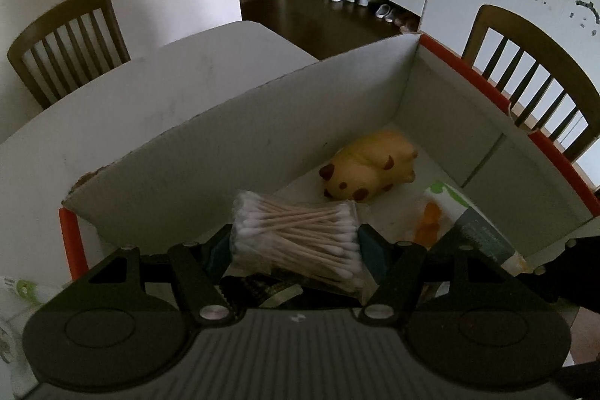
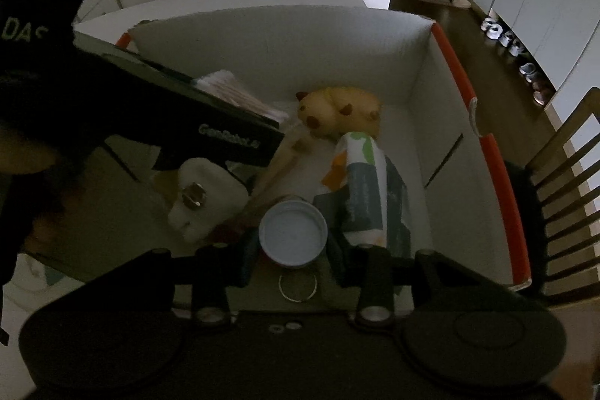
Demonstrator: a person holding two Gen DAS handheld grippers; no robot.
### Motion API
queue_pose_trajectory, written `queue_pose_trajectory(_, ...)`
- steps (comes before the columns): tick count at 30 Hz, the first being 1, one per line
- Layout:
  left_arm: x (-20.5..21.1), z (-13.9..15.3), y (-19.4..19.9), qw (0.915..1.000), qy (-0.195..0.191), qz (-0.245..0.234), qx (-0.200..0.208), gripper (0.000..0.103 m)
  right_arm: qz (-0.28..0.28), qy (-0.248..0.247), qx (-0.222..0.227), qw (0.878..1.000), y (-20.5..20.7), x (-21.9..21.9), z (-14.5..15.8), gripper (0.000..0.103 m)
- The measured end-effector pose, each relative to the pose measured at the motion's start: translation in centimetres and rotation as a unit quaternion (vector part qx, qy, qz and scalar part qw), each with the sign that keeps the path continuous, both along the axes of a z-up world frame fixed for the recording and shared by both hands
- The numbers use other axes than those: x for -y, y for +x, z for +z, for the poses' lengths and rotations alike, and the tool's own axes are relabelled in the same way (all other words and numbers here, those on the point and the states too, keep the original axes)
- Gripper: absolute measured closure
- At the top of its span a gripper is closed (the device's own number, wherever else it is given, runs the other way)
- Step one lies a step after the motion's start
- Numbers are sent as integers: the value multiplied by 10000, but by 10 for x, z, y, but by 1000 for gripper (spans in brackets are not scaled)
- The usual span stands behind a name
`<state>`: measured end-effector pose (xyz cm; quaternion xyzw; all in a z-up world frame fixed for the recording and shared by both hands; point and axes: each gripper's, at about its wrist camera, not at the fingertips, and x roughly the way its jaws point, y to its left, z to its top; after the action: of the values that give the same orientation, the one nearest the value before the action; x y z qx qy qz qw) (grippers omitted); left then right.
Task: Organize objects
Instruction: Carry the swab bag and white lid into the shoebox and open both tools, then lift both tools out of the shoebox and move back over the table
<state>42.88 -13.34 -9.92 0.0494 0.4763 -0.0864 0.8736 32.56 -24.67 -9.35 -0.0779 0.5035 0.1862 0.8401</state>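
From the left wrist we look down into the box (image 1: 337, 92), a white carton with orange edging that stands on the table (image 1: 150, 89). Our left gripper (image 1: 296, 246) clamps a swab pack (image 1: 296, 231) crosswise, one pad on each short end, so the jaws stand fairly wide around it. We hold it by the ends because the soft bag would buckle if squeezed across its flat face. The pack hangs over the box's near end, just inside the wall. Farther in, a toy (image 1: 369, 167) lies on the floor, and a tube (image 1: 476, 220) rests at the right, its lower end hidden by the other tool.

From the right wrist we see the same box (image 2: 412, 70) from its near side. Our right gripper (image 2: 292, 246) has its jaws drawn in close on a bottle (image 2: 293, 235), gripped just below the cap, which faces the lens. Held upright like this, it can probably be set down standing. It sits squarely between the pads, over the box floor beside the tube (image 2: 365, 190). The toy (image 2: 337, 113) lies beyond. The left tool crosses the upper left, with the swabs (image 2: 240, 92) partly showing past it. A white holder (image 2: 210, 201) lies below it; we cannot tell what it is.
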Motion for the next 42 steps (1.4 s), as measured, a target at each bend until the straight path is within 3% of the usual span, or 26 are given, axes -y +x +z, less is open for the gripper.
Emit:
queue_pose_trajectory(6,-3,4,-5,9998,-160,30,105,27,-31,78,-9,10000,1,4,1,61)
queue_pose_trajectory(17,-11,20,-33,9989,-329,29,321,27,-66,296,114,9995,-13,10,20,53)
queue_pose_trajectory(40,-68,92,-133,9902,-851,-102,1106,27,-127,862,836,9927,-71,-4,86,39)
queue_pose_trajectory(42,-74,94,-142,9899,-869,-94,1117,22,-130,909,893,9918,-77,-8,89,38)
